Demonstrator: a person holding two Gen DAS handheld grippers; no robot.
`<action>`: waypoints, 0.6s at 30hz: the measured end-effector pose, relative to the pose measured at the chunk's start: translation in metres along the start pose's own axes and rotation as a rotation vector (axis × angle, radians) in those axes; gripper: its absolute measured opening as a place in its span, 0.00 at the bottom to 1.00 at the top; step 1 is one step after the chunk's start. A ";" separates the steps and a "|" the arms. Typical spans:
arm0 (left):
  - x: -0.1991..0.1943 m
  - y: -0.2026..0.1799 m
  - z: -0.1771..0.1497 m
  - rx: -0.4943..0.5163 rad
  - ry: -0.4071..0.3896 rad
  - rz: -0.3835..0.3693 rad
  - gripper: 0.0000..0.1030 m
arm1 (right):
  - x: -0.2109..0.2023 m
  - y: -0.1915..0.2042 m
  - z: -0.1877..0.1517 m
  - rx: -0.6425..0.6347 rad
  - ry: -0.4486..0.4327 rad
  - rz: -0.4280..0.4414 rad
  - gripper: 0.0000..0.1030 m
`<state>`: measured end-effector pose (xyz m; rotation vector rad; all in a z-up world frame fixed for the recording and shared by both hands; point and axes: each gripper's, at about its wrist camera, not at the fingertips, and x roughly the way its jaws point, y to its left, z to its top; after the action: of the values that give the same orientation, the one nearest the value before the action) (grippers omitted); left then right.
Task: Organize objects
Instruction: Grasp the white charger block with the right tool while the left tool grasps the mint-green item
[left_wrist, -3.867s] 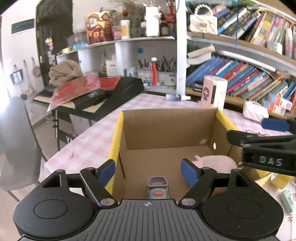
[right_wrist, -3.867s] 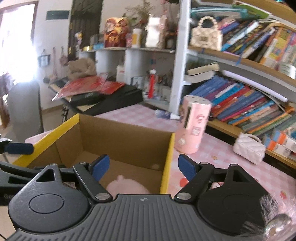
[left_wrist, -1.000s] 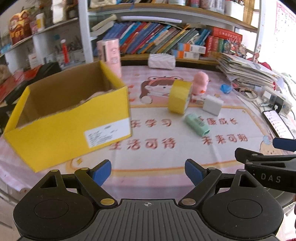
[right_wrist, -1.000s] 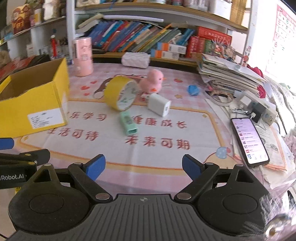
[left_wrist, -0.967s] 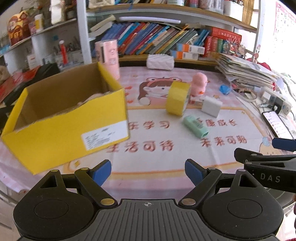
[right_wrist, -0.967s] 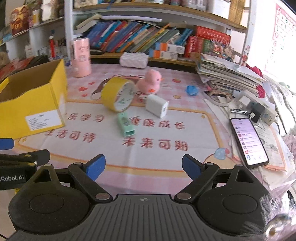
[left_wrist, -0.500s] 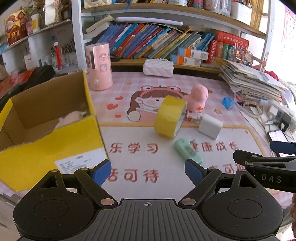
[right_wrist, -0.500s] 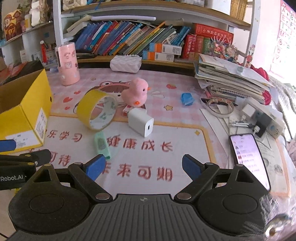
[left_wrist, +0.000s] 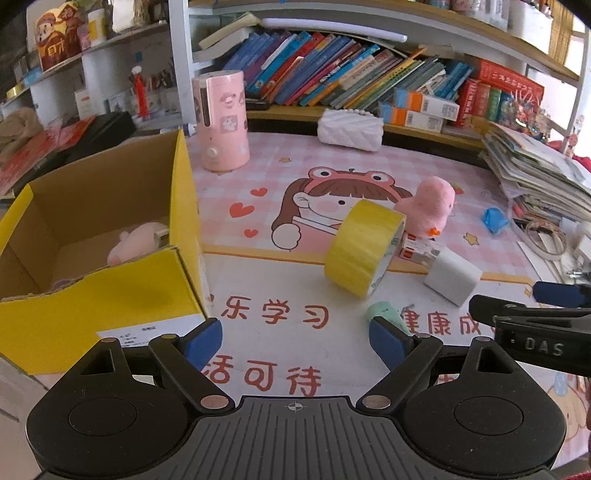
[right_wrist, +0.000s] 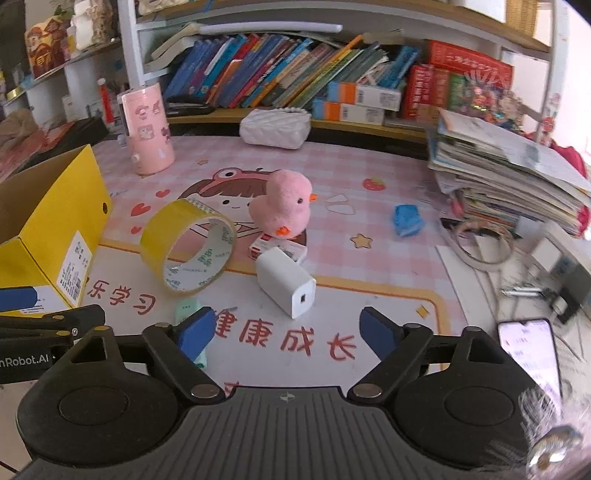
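Tabletop (right_wrist: 388, 258): white charger (right_wrist: 286, 282), tape roll (right_wrist: 188, 247). My left jaws wide, empty; my right jaws closing, empty.

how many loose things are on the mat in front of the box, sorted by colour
pink: 1, plush duck
yellow: 1, tape roll
white: 1, charger
mint green: 1, small case
red and white: 1, small box
blue: 1, crumpled bit
total: 6
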<state>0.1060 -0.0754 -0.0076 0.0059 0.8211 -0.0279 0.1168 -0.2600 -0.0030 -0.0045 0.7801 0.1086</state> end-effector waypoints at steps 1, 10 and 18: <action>0.001 -0.001 0.001 0.001 0.001 -0.002 0.86 | 0.004 -0.001 0.002 -0.006 0.008 0.005 0.73; 0.023 -0.024 0.008 0.047 0.056 -0.028 0.80 | 0.046 -0.014 0.019 -0.020 0.052 0.026 0.53; 0.051 -0.048 0.007 0.079 0.150 -0.121 0.73 | 0.069 -0.022 0.028 -0.072 0.087 0.090 0.46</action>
<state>0.1446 -0.1243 -0.0398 0.0331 0.9696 -0.1760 0.1877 -0.2740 -0.0321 -0.0425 0.8630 0.2227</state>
